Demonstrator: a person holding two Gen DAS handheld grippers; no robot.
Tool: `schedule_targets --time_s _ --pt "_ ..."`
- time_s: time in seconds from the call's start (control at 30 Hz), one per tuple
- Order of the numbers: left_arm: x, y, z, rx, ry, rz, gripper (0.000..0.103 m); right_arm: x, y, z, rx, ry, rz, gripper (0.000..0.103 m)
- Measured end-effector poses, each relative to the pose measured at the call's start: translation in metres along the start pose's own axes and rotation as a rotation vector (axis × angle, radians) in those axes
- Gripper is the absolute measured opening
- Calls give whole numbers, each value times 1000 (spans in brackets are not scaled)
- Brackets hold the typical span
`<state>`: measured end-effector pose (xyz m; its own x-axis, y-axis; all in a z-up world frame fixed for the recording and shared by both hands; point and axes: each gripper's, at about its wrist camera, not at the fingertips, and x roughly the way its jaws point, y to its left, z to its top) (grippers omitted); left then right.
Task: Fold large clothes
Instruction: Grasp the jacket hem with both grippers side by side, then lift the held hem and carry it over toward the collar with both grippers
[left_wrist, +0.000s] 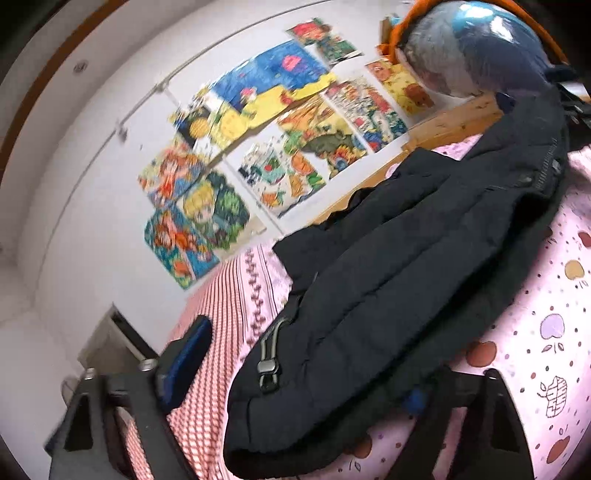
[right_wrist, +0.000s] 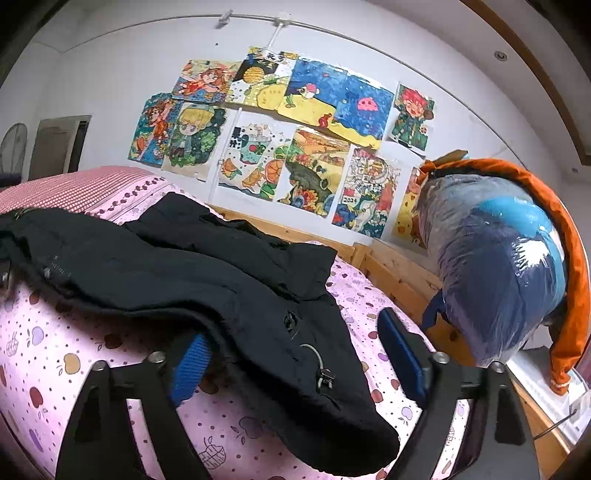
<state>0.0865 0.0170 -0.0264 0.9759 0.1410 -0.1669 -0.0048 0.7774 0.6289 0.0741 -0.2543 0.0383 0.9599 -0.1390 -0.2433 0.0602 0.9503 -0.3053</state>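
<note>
1. I saw the black padded jacket (right_wrist: 192, 273) lying on the bed's pink apple-print sheet (right_wrist: 74, 354), stretched from about 9 o'clock down to 5 o'clock in the right wrist view.
2. My right hand-held gripper (right_wrist: 295, 365) had the jacket's hem between its blue pads: the left pad (right_wrist: 190, 369) was tucked under the fabric, while the right pad (right_wrist: 400, 354) stood clear of it over the sheet, so the jaws were not pressing.
3. In the left wrist view the jacket (left_wrist: 388, 277) ran from 1 o'clock to 6 o'clock, with a grey-trimmed buckle (left_wrist: 267, 367) near its lower edge.
4. My left hand-held gripper (left_wrist: 299, 373) straddled that edge; its left pad (left_wrist: 188, 362) was apart from the cloth, over the red-checked bedding (left_wrist: 218, 332). The right pad was mostly hidden behind the jacket, so I could not tell whether it touched.
5. Colourful drawings (right_wrist: 295, 136) covered the wall behind, and a plastic-wrapped bundle (right_wrist: 495, 273) sat at 3 o'clock.
</note>
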Motion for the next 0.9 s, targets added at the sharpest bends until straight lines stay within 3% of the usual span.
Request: schedule_targets --time_s 0.07,0.13,0.23,0.33,0.43,0.63,0.77,0.9 --pt "-3 -6 2 29 -24 -9 60 -3 2 -2 -1 2 34 56" --pt "-5 -12 4 52 -31 -26 35 -3 6 -2 -11 0 59 35" --pt "-2 -21 7 81 -4 -38 22 -5 16 -1 -46 -21 70 16" --pt "-4 -16 8 28 25 -82 13 -8 20 0 -37 -30 70 9" --pt "-15 -5 8 -19 -5 -88 10 -21 21 0 -18 -58 67 6" --pt "-37 30 31 -104 -57 -127 9 -54 10 4 7 -142 60 5" --pt "-59 51 51 -130 -124 -129 8 -80 -4 19 27 -222 34 4" --pt "-63 72 67 -213 -134 -177 8 -98 -15 39 26 -293 -8 4"
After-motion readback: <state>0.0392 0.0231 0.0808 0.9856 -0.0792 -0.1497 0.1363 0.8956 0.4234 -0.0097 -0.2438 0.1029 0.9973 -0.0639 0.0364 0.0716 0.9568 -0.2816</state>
